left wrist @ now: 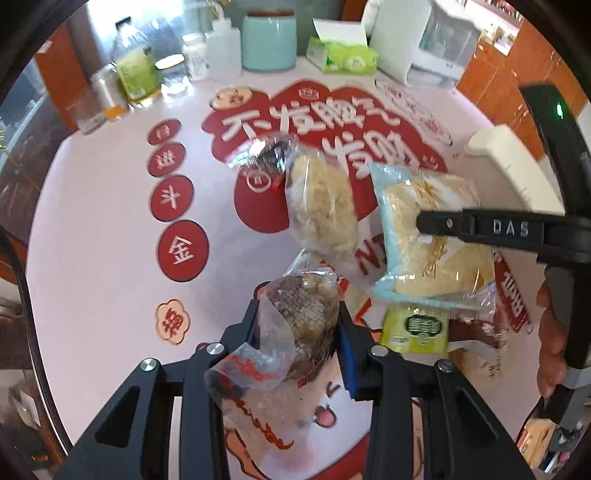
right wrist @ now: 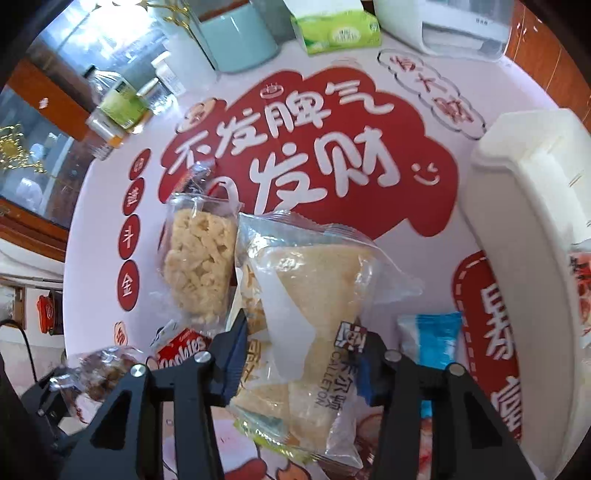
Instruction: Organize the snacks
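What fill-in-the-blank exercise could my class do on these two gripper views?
1. The left gripper is shut on a clear packet holding a ____ snack.
2. The right gripper grips a pale, ____-shaped cake packet.
3. The tissue box at the back is ____.

Missing words: brown; triangle; green

Both views are bright and evenly daylit, with soft, faint shadows on the printed tablecloth (left wrist: 110, 221). Fisheye distortion bends the tablecloth's edges, and a dark vignette rings each frame. Motion blur smears the snack packets (left wrist: 321, 206) above the tablecloth's centre in the left view; glare streaks the clear wrappers (right wrist: 317, 295).
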The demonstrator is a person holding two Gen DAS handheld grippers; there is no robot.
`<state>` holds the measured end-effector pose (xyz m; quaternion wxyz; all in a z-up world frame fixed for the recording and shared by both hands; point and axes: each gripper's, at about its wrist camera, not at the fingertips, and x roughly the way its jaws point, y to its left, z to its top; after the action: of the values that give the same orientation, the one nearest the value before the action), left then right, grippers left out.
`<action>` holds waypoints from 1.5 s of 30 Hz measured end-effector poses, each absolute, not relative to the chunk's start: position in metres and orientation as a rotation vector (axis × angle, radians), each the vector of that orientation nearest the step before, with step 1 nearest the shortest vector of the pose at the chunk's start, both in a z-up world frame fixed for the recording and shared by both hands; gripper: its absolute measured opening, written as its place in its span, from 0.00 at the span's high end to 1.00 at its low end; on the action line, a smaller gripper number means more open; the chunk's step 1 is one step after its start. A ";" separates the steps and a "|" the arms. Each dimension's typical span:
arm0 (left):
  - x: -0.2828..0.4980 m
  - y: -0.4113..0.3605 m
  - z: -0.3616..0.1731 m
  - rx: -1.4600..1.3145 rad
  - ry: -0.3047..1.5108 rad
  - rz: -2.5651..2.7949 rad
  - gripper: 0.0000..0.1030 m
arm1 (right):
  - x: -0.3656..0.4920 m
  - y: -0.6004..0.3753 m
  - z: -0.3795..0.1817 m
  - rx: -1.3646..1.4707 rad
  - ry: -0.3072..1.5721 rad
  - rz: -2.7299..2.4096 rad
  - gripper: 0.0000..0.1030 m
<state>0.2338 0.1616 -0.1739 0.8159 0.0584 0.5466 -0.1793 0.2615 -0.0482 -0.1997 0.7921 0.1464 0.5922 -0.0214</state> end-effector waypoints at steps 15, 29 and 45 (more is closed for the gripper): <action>0.160 0.107 -0.087 0.053 1.060 -0.446 0.65 | 0.138 -0.096 -0.077 0.273 0.986 0.004 0.56; 0.147 -0.081 -0.042 0.085 1.002 -0.470 0.65 | 0.096 -0.257 -0.049 0.327 0.915 -0.038 0.56; 0.187 -0.211 -0.065 0.095 1.056 -0.301 0.65 | 0.136 -0.378 -0.059 0.288 0.934 0.048 0.55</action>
<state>0.1872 -0.2114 -0.0652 0.8519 0.0451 0.5018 -0.1430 0.1356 -0.3784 -0.0593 0.8826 0.1382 0.4487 0.0232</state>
